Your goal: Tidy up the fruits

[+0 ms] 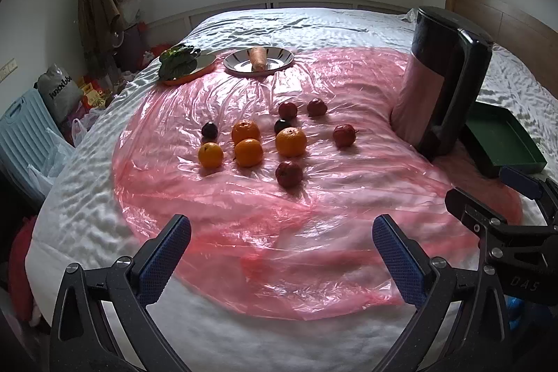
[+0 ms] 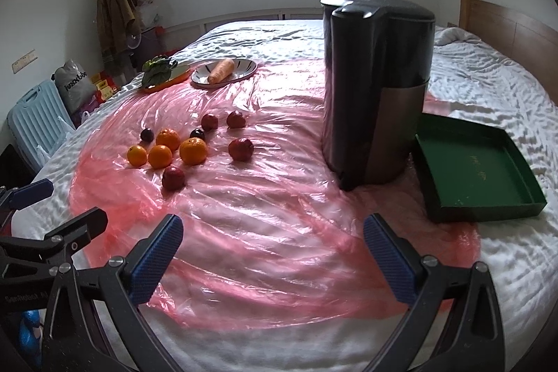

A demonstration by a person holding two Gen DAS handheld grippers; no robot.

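— Fruits?
— Clustered on crinkled pink film (image 1: 314,197), well ahead of both tongs: four round oranges (image 1: 248,152), dull red apples (image 1: 288,174), two dark plums (image 1: 209,130).
— Tongs?
— Left tongs (image 1: 281,253) released, holding nothing, blue ribbed pads (image 1: 164,262) wide apart. Right tongs (image 2: 273,253) likewise.
— Around?
— Right of right tongs, flat green tray (image 2: 477,173), beside tall glossy black kettle (image 2: 375,86). Far ahead, carrot (image 1: 258,58) on striped plate (image 1: 282,58), leafy greens (image 1: 178,60) on orange-rimmed plate (image 1: 205,63).

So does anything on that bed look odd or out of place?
Nothing is spilled or damaged. One oddity: the tall black and silver kettle stands tilted on the soft bed beside the empty green tray. The loose fruits lie scattered on the wrinkled pink plastic sheet.
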